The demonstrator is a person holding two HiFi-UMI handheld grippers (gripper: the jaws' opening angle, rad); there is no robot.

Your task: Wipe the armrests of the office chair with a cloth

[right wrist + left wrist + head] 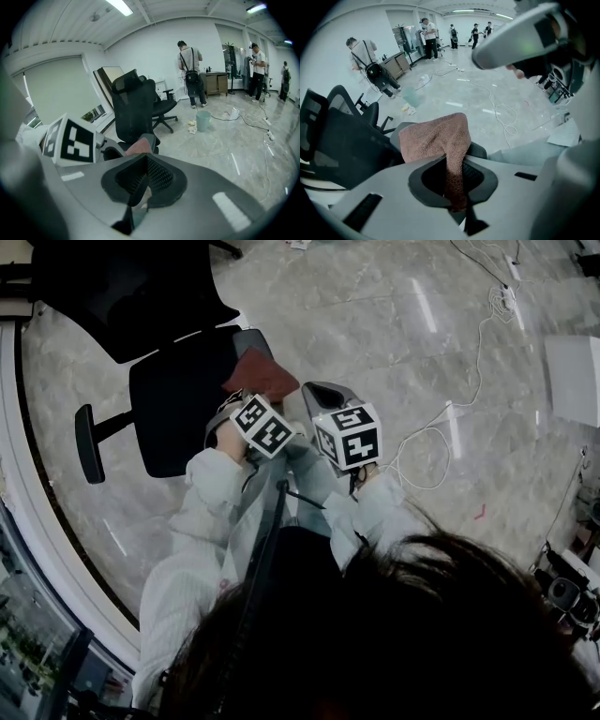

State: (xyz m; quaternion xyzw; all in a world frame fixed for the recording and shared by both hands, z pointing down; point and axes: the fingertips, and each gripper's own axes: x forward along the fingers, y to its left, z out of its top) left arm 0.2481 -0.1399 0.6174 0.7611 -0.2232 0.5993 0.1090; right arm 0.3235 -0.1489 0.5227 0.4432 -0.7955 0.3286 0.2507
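A black office chair point(178, 399) stands on the marble floor. A reddish-brown cloth point(260, 374) lies draped over its near armrest point(479, 150). My left gripper point(457, 190) is shut on a fold of the cloth point(436, 136), which hangs down between its jaws. My right gripper point(139, 183) hovers just right of the left one with its jaws shut and nothing between them. From it I see the cloth point(137, 147) on the armrest point(149, 138) ahead. The chair's other armrest point(89, 442) sticks out bare on the far side.
White cables point(441, 437) trail over the floor to the right. A teal bucket point(203, 120) and a second chair point(164, 107) stand farther off, with several people at desks behind. A curved window sill point(37, 521) borders the left side.
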